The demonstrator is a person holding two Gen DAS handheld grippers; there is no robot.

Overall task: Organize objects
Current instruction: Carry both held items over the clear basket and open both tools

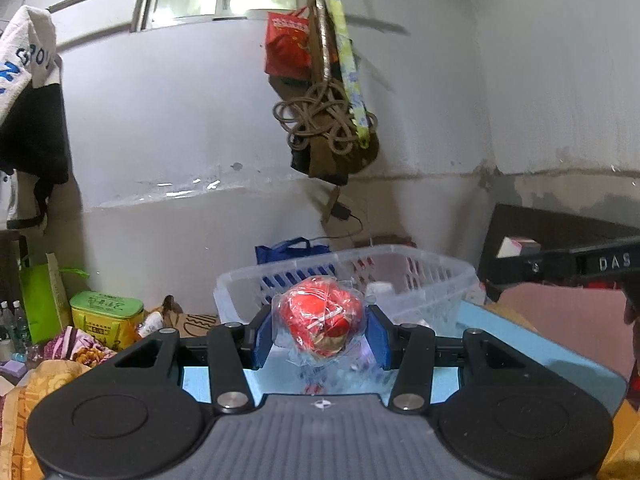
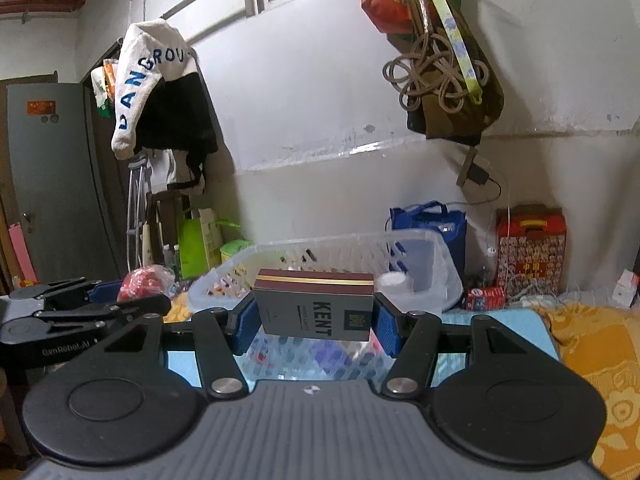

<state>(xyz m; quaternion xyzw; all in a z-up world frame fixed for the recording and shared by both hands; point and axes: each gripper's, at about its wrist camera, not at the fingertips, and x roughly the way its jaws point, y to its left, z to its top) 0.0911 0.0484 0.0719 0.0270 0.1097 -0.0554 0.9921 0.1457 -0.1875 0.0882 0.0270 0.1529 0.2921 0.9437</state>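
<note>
My left gripper (image 1: 319,330) is shut on a red toy wrapped in clear plastic (image 1: 320,316), held above the light blue table top (image 1: 520,344) just short of the clear plastic basket (image 1: 436,268). In the right wrist view my right gripper (image 2: 316,322) is shut on a grey and maroon cigarette pack (image 2: 314,306), level in front of the same basket (image 2: 444,276). A small white lidded jar (image 2: 394,282) sits inside the basket. The left gripper with the red toy (image 2: 142,280) shows at the left edge of the right wrist view, beside the basket.
A green tin (image 1: 107,310) and small bottles (image 1: 12,320) crowd the left. A blue bag (image 2: 430,224) and a red patterned box (image 2: 530,250) stand by the wall behind the basket. Yellow patterned cloth (image 2: 600,360) covers the right. A dark board (image 1: 540,232) stands at the right.
</note>
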